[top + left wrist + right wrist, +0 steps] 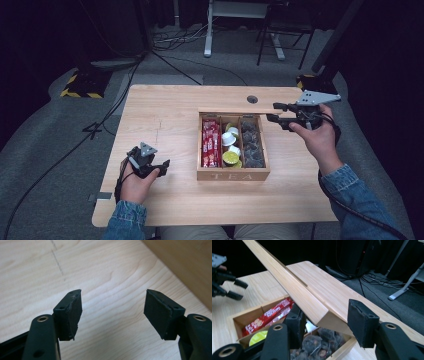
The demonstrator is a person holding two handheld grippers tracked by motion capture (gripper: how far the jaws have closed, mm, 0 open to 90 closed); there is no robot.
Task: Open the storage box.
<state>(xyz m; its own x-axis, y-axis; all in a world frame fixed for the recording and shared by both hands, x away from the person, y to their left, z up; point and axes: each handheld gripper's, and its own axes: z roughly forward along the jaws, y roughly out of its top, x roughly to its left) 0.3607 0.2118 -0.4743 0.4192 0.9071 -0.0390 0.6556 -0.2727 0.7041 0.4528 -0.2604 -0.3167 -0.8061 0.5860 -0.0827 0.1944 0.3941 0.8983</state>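
Lower left of the high view: the left gripper (159, 166) is resting on the table (165, 107), jaws spread wide, nothing between them. At centre, the tea box (233, 175) is sitting open. Upper right, the right gripper (278, 113) is straddling the raised lid (294, 287); whether its pads are pressing cannot be told. With a loose hold, the lid could drop shut. The right gripper view is revealing this gap, which the high view is not.

Blue denim sleeves (361, 196), black tools (150, 165) with grey three-cornered plates (317, 97), trailing black cables (350, 207).
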